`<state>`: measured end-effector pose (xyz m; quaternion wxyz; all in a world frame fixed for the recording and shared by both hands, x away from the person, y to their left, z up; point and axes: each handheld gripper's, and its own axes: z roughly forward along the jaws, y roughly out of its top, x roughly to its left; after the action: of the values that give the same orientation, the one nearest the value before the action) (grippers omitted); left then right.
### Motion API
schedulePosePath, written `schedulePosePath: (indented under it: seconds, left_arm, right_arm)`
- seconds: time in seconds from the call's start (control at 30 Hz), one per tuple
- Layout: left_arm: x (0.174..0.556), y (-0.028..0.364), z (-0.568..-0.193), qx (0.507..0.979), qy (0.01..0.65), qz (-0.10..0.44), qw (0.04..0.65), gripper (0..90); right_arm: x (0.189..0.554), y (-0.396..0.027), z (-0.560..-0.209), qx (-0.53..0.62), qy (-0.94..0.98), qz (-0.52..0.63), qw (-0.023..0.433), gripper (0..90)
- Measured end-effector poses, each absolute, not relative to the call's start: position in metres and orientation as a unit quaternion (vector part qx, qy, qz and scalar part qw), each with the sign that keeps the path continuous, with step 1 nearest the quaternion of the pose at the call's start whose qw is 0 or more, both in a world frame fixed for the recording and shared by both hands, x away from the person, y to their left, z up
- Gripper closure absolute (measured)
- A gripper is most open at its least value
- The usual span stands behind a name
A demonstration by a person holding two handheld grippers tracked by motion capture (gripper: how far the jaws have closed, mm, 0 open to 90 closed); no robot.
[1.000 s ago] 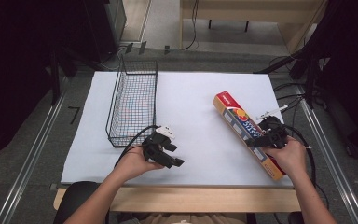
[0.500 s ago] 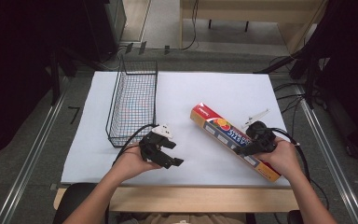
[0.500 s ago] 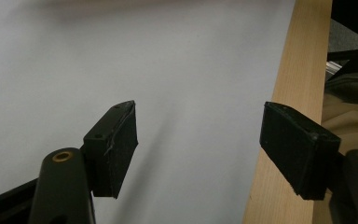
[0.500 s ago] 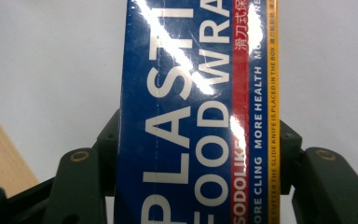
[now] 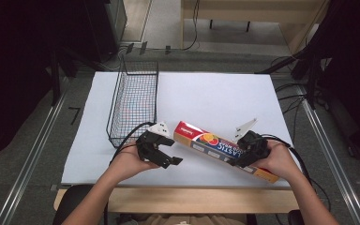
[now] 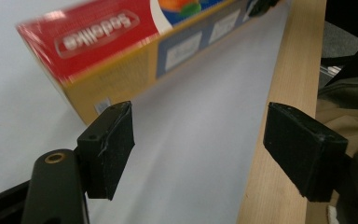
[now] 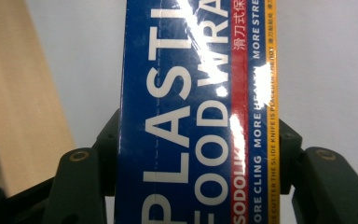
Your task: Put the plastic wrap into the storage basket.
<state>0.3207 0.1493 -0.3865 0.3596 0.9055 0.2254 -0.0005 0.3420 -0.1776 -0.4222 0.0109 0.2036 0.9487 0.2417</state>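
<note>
Swung leftward since earlier, the plastic wrap box [image 5: 222, 150] now lies just right of the wire basket [image 5: 133, 105], clamped by the right tool [image 5: 243, 152]. Left tool [image 5: 166, 150] gapes empty. Basket contents unclear.
</note>
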Motion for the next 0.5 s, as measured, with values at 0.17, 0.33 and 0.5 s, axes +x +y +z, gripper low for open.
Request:
schedulePosePath:
  seconds: [0.17,0.33,0.5]
  left_arm:
    - [0.317,0.147,-0.376,0.908,0.208,0.008,0.364,25.0]
    - [0.317,0.14,-0.371,0.918,0.188,0.006,0.35,23.4]
    - [0.322,0.129,-0.365,0.93,0.165,0.008,0.328,22.9]
  right_arm:
    - [0.336,-0.166,-0.425,0.169,0.958,0.232,-0.009,41.1]
    - [0.33,-0.156,-0.424,0.145,0.96,0.239,-0.015,41.2]
    - [0.326,-0.15,-0.424,0.118,0.963,0.24,-0.028,41.2]
